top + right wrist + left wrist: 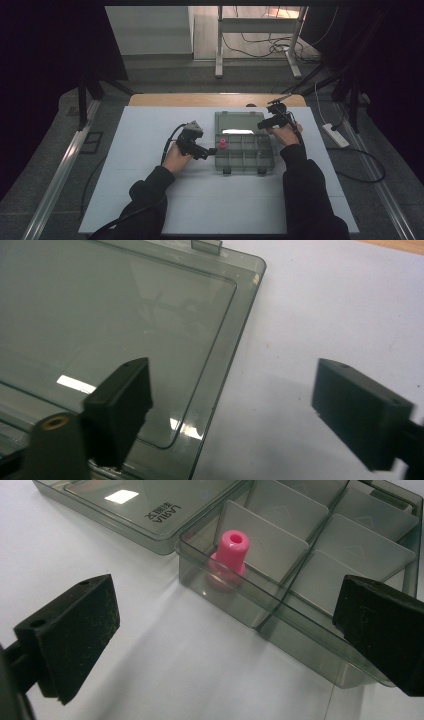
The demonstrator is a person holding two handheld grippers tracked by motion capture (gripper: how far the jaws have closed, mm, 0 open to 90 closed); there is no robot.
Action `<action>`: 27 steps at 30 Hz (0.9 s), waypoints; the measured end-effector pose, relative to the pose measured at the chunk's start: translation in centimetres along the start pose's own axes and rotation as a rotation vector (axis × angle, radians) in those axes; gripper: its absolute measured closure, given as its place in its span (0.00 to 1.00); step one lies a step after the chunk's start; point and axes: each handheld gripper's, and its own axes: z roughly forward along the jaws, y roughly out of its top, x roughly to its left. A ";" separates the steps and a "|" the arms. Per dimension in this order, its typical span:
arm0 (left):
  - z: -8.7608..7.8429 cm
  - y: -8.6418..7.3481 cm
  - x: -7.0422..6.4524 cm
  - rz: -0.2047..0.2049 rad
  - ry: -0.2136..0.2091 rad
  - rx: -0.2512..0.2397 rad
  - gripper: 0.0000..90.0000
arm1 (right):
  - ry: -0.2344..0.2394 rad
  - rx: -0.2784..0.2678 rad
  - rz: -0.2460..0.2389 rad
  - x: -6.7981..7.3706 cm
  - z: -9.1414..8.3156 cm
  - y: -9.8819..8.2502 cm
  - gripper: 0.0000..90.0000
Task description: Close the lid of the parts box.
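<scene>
Two open grippers: left gripper [212, 150] straddling box [320, 580] corner beside pink piece [229, 560], steadying; right gripper [260, 124] spanning lid [125, 325] edge, unpressed, probably for closing.

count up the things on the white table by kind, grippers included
compartment box, lid open flat: 1
pink plastic piece, in a corner compartment: 1
grippers, left and right, both open: 2
total: 4
</scene>
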 end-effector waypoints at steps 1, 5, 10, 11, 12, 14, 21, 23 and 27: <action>0.0 0.0 0.0 0.001 0.000 0.000 0.00 | 0.000 0.002 0.003 0.0 0.0 0.0 0.27; 0.0 0.0 0.0 0.002 -0.001 0.002 0.00 | 0.007 0.005 0.013 0.0 0.1 0.1 0.43; 0.1 0.0 -0.1 0.004 0.000 0.004 0.00 | 0.014 0.001 0.031 0.1 0.2 0.3 0.65; 0.1 0.0 -0.1 0.005 0.000 0.006 0.00 | 0.013 0.000 0.039 0.2 0.2 0.3 0.68; 0.1 0.0 -0.1 0.006 0.000 0.007 0.00 | 0.007 0.000 0.045 0.2 0.2 0.4 0.72; 0.1 0.0 -0.1 0.010 -0.001 0.011 0.00 | -0.004 0.003 0.056 0.3 0.4 0.5 0.79; 0.1 0.0 -0.1 0.011 0.000 0.014 0.00 | -0.038 0.012 0.099 0.5 0.6 0.8 0.91; 0.0 0.0 -0.1 0.014 0.001 0.015 0.00 | -0.044 0.011 0.120 0.6 0.7 0.9 0.93; 0.0 0.0 -0.1 0.012 0.001 0.015 0.00 | -0.058 0.013 0.158 0.8 0.7 1.0 0.95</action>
